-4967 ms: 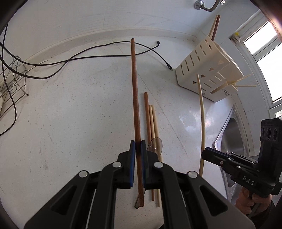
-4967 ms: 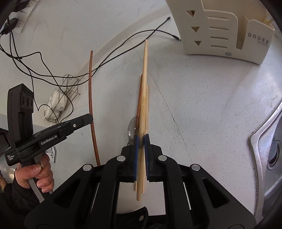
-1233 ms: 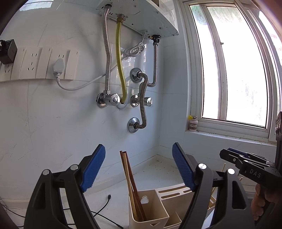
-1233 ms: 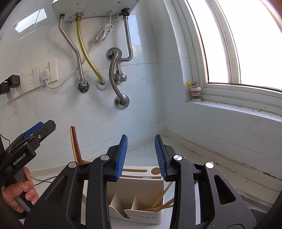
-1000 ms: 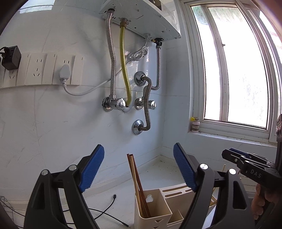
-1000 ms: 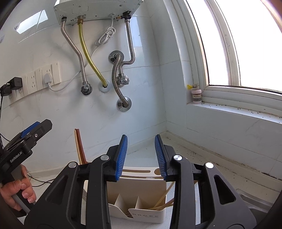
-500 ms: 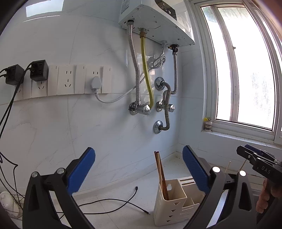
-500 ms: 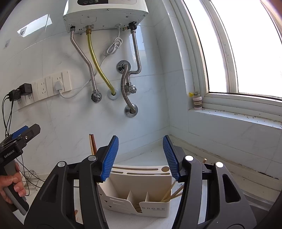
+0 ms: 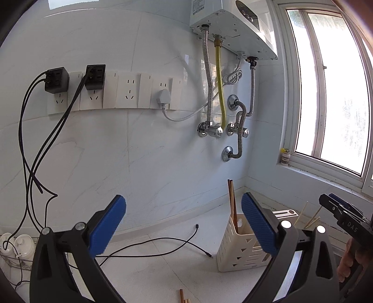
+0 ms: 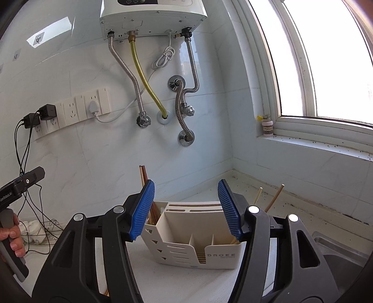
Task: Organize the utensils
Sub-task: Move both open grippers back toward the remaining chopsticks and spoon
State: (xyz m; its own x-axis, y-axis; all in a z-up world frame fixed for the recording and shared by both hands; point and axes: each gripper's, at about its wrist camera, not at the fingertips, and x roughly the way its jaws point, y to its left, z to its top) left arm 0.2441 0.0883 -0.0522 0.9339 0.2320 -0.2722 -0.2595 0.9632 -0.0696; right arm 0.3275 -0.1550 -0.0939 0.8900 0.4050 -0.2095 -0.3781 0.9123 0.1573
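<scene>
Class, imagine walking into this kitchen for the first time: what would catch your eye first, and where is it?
The white water heater high on the wall, with a yellow hose hanging below it, draws the eye first. Next comes the bright window on the right. Low in the corner, on the counter, stands a cream utensil holder with chopsticks poking up, framed by the open, empty right gripper.

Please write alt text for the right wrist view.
The open, empty right claw faces a cream utensil holder on the counter, brown chopsticks standing at its left end and pale ones at its right.
</scene>
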